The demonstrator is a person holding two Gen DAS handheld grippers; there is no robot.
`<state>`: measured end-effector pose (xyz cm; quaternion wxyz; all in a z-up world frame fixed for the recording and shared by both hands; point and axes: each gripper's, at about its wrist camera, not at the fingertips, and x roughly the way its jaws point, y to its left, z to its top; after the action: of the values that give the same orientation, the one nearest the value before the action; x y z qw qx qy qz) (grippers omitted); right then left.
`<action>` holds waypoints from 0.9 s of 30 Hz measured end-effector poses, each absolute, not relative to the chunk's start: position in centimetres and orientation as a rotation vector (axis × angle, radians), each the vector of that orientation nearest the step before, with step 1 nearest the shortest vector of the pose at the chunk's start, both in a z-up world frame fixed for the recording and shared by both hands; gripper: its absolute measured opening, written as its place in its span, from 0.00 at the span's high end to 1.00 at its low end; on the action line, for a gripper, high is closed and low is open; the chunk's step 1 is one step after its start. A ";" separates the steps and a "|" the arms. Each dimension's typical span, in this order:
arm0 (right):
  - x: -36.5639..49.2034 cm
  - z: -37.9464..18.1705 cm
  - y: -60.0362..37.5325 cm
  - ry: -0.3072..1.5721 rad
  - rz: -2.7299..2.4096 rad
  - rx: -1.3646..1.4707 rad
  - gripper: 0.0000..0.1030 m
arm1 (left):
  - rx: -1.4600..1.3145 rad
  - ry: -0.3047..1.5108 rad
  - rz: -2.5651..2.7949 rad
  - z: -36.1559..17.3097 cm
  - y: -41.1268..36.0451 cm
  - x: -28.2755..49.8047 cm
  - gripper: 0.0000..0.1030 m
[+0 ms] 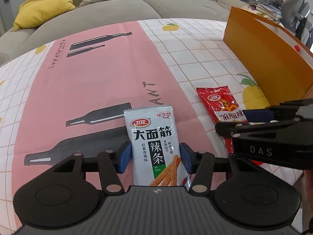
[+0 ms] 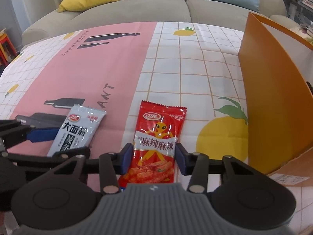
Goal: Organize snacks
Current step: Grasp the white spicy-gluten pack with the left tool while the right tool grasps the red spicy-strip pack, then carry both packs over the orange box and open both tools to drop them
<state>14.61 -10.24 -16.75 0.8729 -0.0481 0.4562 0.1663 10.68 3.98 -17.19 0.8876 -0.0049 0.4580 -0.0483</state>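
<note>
Left wrist view: the left gripper [image 1: 155,156] pinches the grey-white snack packet [image 1: 154,143], its pads pressed against both edges, on the tabletop [image 1: 195,62]

Right wrist view: the right gripper [image 2: 151,157] clamps the red snack packet [image 2: 156,143]. Grasping step; next probably calls for lifting both toward the orange box [image 2: 273,98]

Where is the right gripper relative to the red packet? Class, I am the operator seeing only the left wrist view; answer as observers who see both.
Observer: The red packet lies between the right gripper's fingers, one at each long edge; whether they press it is unclear.
Operator: What is on its lower half?
Observer: Pictured orange-red snack sticks, below the white name band.
Operator: Anything by the orange box?
Observer: A brown cardboard flap with a white label lies at the foot of the orange box.
</note>
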 end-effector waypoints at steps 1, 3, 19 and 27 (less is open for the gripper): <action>14.6 -16.8 -10.3 0.953 0.349 -0.100 0.56 | -0.018 0.954 -0.093 -17.2 4.1 10.7 0.43; 14.6 -16.7 -10.4 0.956 0.352 -0.098 0.57 | -0.026 0.957 -0.086 -17.1 4.2 10.7 0.44; 13.1 -14.3 -11.2 0.898 0.394 -0.058 0.80 | -0.150 0.897 -0.030 -13.3 5.8 9.3 0.45; 11.5 -10.5 -12.3 0.798 0.428 -0.030 0.82 | -0.182 0.881 -0.055 -9.9 4.9 8.6 0.45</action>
<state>11.55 -12.32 -10.50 0.8990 -0.0145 0.3857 0.2070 8.61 4.88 -9.87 0.9003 -0.0881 0.4255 -0.0266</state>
